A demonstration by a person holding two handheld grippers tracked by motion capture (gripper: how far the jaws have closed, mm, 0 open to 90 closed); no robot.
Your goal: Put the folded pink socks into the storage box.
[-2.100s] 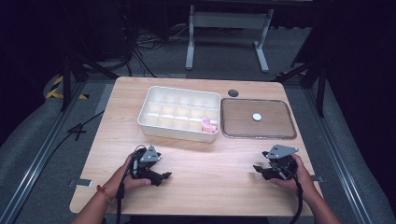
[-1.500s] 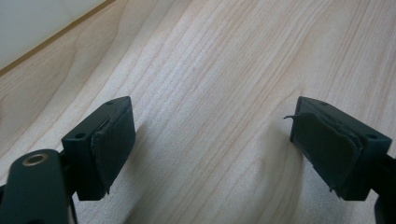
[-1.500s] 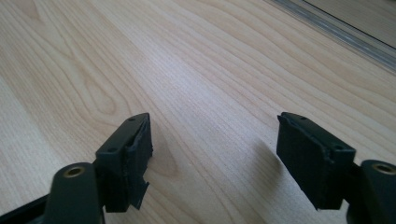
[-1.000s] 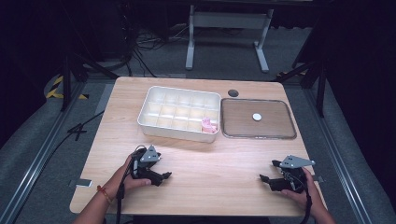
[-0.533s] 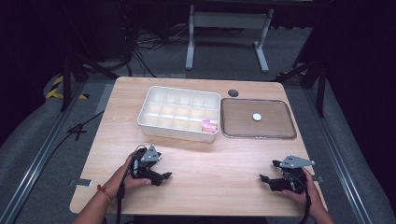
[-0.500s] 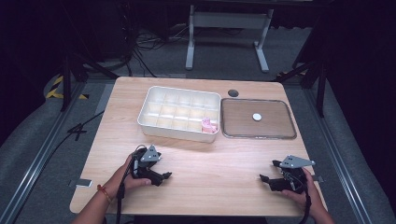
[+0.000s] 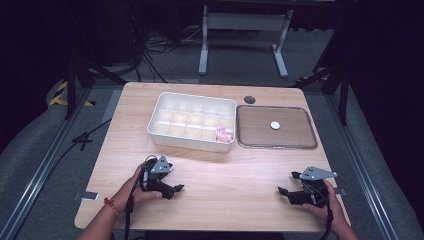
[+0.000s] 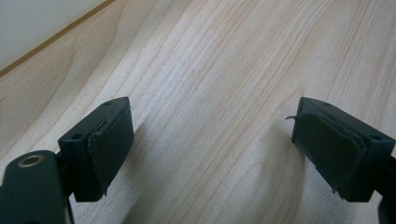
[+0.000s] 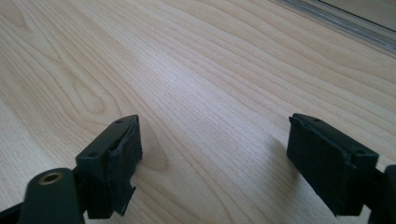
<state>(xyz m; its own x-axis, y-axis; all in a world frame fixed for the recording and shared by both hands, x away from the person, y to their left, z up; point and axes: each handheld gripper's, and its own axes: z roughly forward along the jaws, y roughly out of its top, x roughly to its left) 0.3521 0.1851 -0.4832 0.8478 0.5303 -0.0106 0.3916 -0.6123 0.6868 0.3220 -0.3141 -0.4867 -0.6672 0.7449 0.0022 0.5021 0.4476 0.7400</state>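
Observation:
A white compartment box (image 7: 192, 121) stands at the back middle of the wooden table (image 7: 220, 165), with a small pink thing (image 7: 223, 134) in its near right compartment. To its right lies the clear lid (image 7: 276, 127) with a white round spot at its centre. My left gripper (image 7: 174, 189) rests on the table near the front left, jaws open, bare wood between the pads (image 8: 109, 140). At the front right my right gripper (image 7: 286, 192) lies on the table, open too, and its pads (image 9: 123, 149) hold nothing.
A dark round hole (image 7: 249, 99) sits in the table behind the lid. Past the table's far edge are a white stand's legs (image 7: 240, 25) and cables on the grey floor. Metal rails run along both sides of the table.
The right gripper moved from its earlier spot toward the front right corner and has stayed there since. The left gripper kept still.

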